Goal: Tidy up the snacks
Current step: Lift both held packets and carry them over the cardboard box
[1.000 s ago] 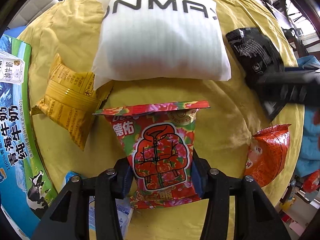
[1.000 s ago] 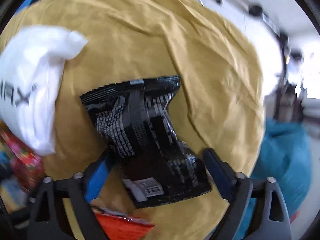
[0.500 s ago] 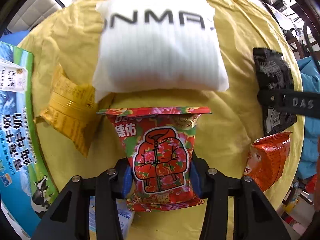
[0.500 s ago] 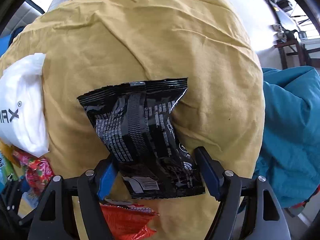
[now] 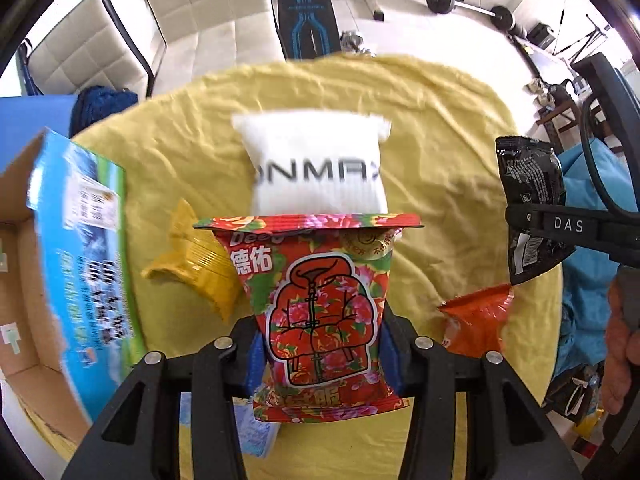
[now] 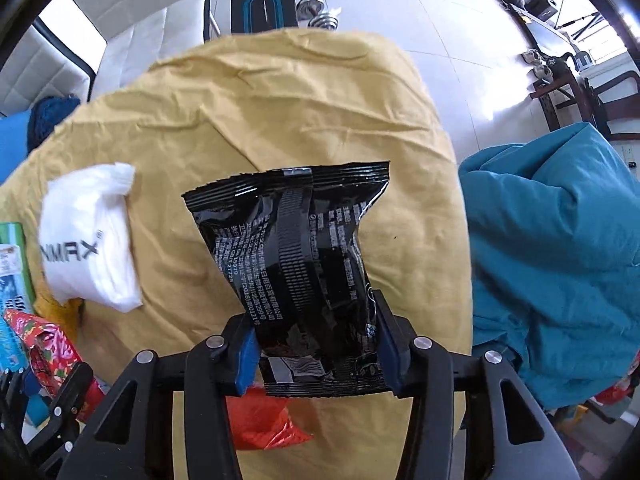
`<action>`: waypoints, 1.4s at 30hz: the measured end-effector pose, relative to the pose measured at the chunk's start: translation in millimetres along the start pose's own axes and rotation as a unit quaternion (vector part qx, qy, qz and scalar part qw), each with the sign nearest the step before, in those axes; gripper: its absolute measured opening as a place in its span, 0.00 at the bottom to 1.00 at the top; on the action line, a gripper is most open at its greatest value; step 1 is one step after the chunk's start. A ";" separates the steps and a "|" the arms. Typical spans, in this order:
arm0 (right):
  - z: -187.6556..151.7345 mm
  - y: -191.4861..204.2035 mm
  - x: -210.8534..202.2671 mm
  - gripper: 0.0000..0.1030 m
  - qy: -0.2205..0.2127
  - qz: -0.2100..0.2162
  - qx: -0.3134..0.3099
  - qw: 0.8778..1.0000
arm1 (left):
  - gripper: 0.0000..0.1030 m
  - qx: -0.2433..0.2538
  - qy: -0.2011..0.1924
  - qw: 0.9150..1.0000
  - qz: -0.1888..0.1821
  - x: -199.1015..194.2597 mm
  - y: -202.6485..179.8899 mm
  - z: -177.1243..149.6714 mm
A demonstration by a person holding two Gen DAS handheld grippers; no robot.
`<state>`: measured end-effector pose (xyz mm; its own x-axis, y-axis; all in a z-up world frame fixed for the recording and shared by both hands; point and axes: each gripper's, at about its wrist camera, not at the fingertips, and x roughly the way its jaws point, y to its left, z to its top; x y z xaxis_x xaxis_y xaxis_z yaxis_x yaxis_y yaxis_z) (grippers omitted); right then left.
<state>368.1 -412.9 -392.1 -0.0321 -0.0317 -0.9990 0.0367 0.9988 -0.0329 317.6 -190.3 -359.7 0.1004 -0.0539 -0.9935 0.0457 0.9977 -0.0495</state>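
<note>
Left gripper (image 5: 320,354): clamped on the red floral snack bag (image 5: 320,312), blue pads pressed against both lower sides; bag hangs at 6 o'clock of the left wrist view, clear of the yellow cloth (image 5: 440,152).

Right gripper (image 6: 316,354): its jaws have just been closing and now pinch the black snack bag (image 6: 296,264) at its lower sides; bag centred in the right wrist view, raised above the cloth. In the left wrist view the same bag sits at 3 o'clock.

Items lying on the cloth, left wrist view:
- White pouch (image 5: 316,172), dark lettering, at 12 o'clock of the floral bag, partly behind its top seal.
- Yellow snack bag (image 5: 196,264), at 9 o'clock, just beside the floral bag.
- Orange snack bag (image 5: 476,320), at 4 o'clock, below the black bag.

Cardboard box (image 5: 80,264), blue-and-green printed side, open top, at 8 to 9 o'clock on the cloth's edge.

Teal fabric (image 6: 552,248): heaped at 3 o'clock of the right wrist view, beside the cloth.

A person's hand (image 5: 620,344) shows at 4 o'clock of the left wrist view.
</note>
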 end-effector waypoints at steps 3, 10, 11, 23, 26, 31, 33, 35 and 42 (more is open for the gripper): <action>18.9 -13.3 -4.9 0.50 -0.013 0.018 0.006 1.000 | 0.42 0.001 -0.014 1.000 0.003 -19.5 8.8 -0.7; 9.6 0.7 -44.7 0.50 -0.037 0.055 0.003 0.998 | 0.42 -0.013 -0.044 0.999 0.006 -62.5 34.5 3.3; 7.5 3.2 -50.2 0.50 -0.039 0.058 -0.001 0.998 | 0.42 -0.015 -0.046 0.999 0.007 -67.3 34.8 4.4; -51.8 145.2 -123.0 0.50 -0.046 0.159 -0.057 0.985 | 0.42 -0.042 -0.049 0.998 -0.025 -117.9 137.1 -13.9; -59.0 192.8 -128.6 0.50 -0.039 0.180 -0.070 0.980 | 0.42 -0.054 -0.043 0.997 -0.028 -121.9 181.8 -17.3; -58.0 274.1 -126.8 0.50 -0.023 0.196 -0.087 0.976 | 0.42 -0.080 -0.022 0.996 -0.039 -115.9 254.5 -17.4; -53.4 300.1 -122.6 0.50 -0.017 0.197 -0.090 0.976 | 0.42 -0.086 -0.017 0.996 -0.036 -109.8 278.7 -13.5; -47.5 327.3 -115.3 0.50 -0.010 0.198 -0.089 0.976 | 0.42 -0.088 -0.013 0.996 -0.033 -103.6 298.0 -9.3; -27.8 390.1 -67.2 0.50 0.022 0.188 -0.077 0.979 | 0.42 -0.095 0.023 0.992 -0.075 -61.7 344.3 12.4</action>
<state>356.8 -20.1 -336.9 -0.0885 0.3378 -0.9371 -0.0967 0.9334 0.3456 339.4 156.0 -314.1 0.0617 -0.2041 -0.9770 -0.1320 0.9686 -0.2107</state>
